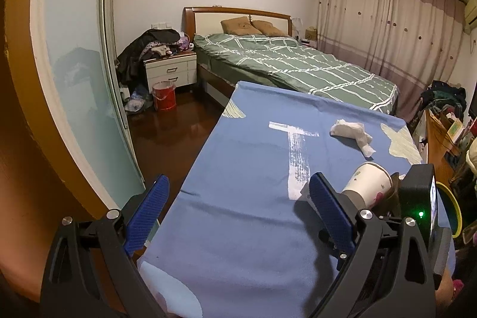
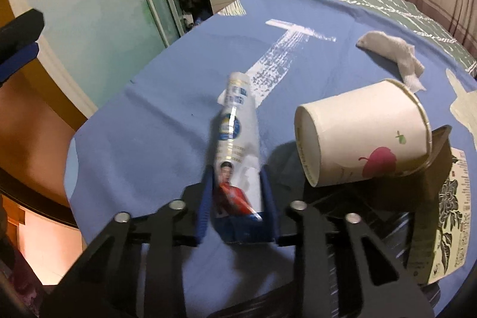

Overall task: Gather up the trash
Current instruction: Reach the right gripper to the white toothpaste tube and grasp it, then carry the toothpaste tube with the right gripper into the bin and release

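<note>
Gripping a printed wrapper [image 2: 237, 157], the right claw [image 2: 237, 198] sits beside a toppled paper cup [image 2: 363, 136]; left claw [image 1: 238, 216] gapes empty.

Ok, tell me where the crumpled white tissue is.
The crumpled white tissue lies on the blue cloth at its far right, beyond the tipped white paper cup and right of the white T mark.

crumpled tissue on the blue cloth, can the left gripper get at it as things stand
Probably yes. The left gripper stands open and empty, and the crumpled tissue lies alone on bare blue cloth ahead of it. The tipped paper cup lies nearer, beside the gripper's right finger, so the approach should pass left of it.
</note>
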The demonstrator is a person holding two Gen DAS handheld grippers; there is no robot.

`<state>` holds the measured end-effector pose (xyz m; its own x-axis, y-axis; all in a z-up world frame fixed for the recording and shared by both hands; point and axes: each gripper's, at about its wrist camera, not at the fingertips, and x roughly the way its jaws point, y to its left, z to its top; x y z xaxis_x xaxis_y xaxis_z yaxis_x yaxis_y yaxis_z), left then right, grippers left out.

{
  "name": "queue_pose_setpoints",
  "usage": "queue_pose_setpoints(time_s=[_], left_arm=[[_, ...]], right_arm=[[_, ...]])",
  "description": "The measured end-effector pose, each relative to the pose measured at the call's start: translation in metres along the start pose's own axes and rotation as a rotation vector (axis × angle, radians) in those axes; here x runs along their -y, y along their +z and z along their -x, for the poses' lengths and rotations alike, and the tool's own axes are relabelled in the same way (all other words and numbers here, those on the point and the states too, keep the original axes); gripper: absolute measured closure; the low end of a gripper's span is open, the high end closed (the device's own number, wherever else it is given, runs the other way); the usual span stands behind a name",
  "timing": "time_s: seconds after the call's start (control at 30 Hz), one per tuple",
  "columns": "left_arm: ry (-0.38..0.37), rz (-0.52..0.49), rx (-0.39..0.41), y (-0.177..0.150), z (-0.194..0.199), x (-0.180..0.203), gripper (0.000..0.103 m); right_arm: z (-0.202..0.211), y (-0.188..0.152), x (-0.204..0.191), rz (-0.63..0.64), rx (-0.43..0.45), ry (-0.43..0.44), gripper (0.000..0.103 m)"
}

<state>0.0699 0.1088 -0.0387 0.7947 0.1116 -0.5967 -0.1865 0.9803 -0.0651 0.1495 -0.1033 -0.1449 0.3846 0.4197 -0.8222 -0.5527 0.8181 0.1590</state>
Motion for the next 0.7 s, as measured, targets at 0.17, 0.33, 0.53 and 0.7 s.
queue_pose_setpoints(time_s=[0.17, 0.33, 0.53, 0.7], left_arm=[[-0.007, -0.013, -0.006, 0.001, -0.003, 0.007, 0.01], [-0.032, -0.034, -0.011, 0.002, -0.008, 0.022, 0.01], [-0.084, -0.076, -0.031, 0.004, -0.025, 0.055, 0.009], [-0.142, -0.125, -0.056, 0.003, -0.039, 0.093, 0.009]], right_arm=[[0.016, -0.002, 0.007, -0.011, 0.042, 0.025, 0.077], [0.055, -0.003, 0.03, -0.053, 0.124, 0.03, 0.077], [0.128, -0.022, 0.097, -0.174, 0.26, -0.072, 0.077], [0.165, -0.055, 0.184, -0.363, 0.298, -0.243, 0.077]])
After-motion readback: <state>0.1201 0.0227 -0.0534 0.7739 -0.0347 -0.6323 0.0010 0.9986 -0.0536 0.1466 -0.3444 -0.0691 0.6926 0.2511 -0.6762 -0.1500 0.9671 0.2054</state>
